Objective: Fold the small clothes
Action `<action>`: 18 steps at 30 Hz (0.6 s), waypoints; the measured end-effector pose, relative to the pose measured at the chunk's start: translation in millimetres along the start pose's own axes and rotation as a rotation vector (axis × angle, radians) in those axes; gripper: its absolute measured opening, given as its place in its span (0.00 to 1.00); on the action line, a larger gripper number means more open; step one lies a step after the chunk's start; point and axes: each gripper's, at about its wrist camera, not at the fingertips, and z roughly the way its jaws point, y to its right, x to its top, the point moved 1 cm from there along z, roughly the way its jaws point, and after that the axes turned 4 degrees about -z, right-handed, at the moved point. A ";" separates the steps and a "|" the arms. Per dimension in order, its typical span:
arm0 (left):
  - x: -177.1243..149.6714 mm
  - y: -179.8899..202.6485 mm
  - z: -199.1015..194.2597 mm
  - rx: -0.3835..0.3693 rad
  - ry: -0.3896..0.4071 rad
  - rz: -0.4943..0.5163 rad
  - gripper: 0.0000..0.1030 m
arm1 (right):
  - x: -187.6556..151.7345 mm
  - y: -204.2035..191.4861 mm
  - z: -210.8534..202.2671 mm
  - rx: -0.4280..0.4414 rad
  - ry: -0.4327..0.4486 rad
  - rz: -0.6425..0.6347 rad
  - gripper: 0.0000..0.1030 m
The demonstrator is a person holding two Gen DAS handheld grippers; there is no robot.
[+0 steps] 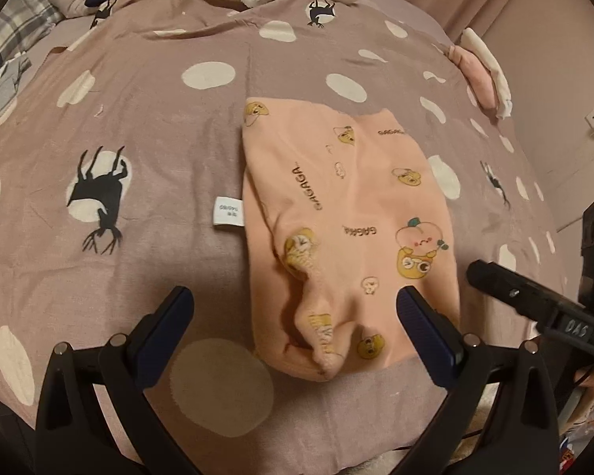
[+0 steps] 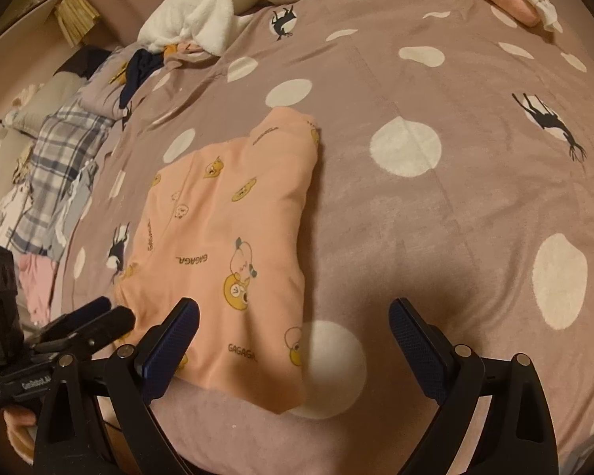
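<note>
pink garment [image 1: 348, 229] on bed [image 1: 146, 126], long axis running away frm both tools. left tool [image 1: 295, 308] spread, straddling near hem, closer; right tool [image 2: 293, 316] spread, empty, off its right edge.

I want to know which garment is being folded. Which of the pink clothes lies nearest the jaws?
The printed pink garment, flat on the bedspread just ahead of both open grippers. The plain pink piece lies far off at the bed's edge.

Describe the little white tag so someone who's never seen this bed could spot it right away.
Start at the mauve polka-dot bedspread and find the peach cartoon-print garment near its middle. The white tag juts from its left edge: a small printed rectangle, unlike the round dots.
</note>
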 end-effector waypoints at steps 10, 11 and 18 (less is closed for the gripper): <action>5.0 10.0 -12.7 -0.037 0.053 -0.007 0.99 | -1.5 -5.2 5.1 -0.028 -0.024 -0.023 0.93; 5.1 10.8 -13.0 -0.036 0.057 -0.005 0.99 | -1.6 -5.6 4.7 -0.031 -0.022 -0.024 0.93; 4.9 14.2 -12.7 -0.010 0.061 0.017 0.99 | -1.6 -3.6 9.5 -0.035 -0.031 -0.004 0.93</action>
